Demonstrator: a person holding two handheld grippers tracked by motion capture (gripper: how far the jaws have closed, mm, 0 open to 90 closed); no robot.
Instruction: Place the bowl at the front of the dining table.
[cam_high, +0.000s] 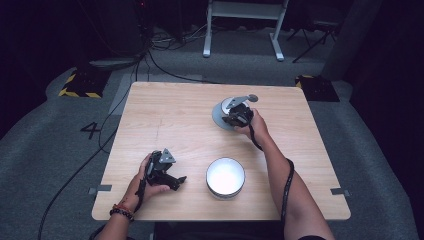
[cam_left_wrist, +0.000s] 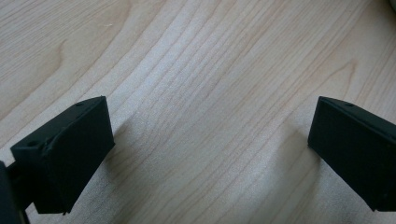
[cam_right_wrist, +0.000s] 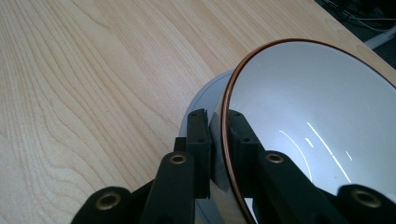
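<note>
On the wooden tabletop (cam_high: 185, 115), your right tool (cam_right_wrist: 218, 135) pinched the grey bowl's (cam_right_wrist: 308, 116) rim; your left tool (cam_left_wrist: 210, 140) sat spread wide.

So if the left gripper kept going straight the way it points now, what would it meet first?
Most likely the bare light wooden table: the left gripper has its black jaws wide apart, angled down at the tabletop with nothing between them. In the high view it seems aimed toward the round white bowl, but the table probably comes first.

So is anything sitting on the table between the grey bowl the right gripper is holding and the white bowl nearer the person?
Nothing visible does. The right gripper is shut on the rim of the grey copper-edged bowl, and bare wooden table separates it from the white round bowl.
</note>
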